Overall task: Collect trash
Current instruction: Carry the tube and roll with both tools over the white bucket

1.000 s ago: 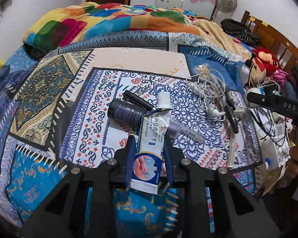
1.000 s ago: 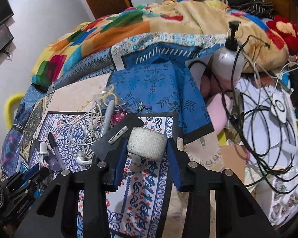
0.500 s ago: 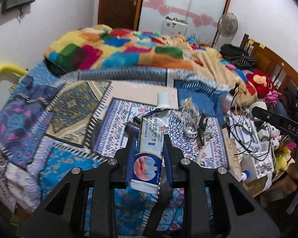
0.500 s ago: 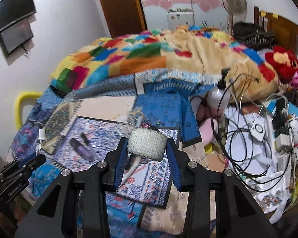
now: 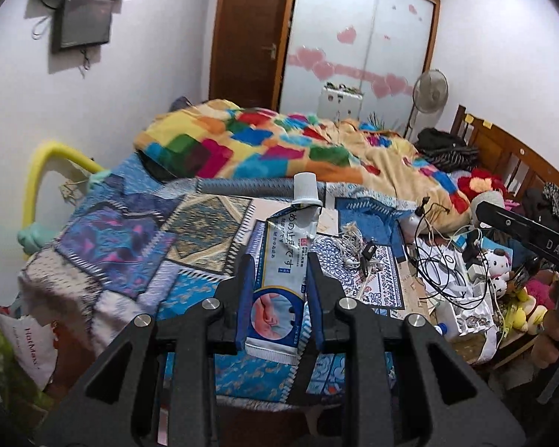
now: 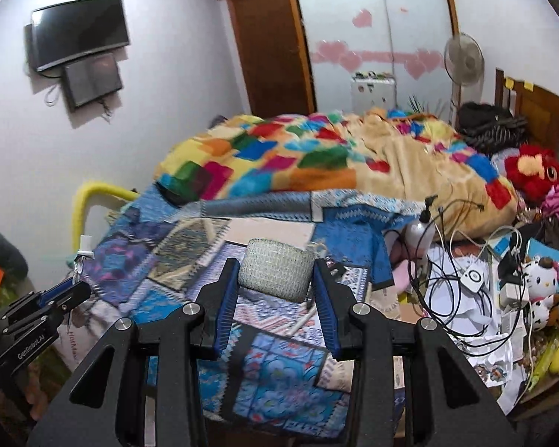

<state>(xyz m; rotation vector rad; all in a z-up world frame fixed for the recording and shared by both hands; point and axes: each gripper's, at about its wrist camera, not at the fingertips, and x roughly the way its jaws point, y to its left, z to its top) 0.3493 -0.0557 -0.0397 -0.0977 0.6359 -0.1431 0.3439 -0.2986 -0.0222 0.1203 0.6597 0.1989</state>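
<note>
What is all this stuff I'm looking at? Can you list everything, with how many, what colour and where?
tube: one, white and blue with a white cap, clamped in the left gripper
bandage roll: one, off-white, clamped in the right gripper
patchwork blanket: one, many colours, heaped at the far end of the bed
bedspread: one, blue patterned, covering the near part of the bed
cables: a tangle, black and white, on the right side of the bed
pump bottle: one, white with black pump, among the cables
red plush toy: one, by the headboard on the right
fan: one, grey, by the wardrobe
screens: two, black, on the left wall
left gripper: black, blue pads, shut on the tube
right gripper: black, blue pads, shut on the bandage roll
</note>
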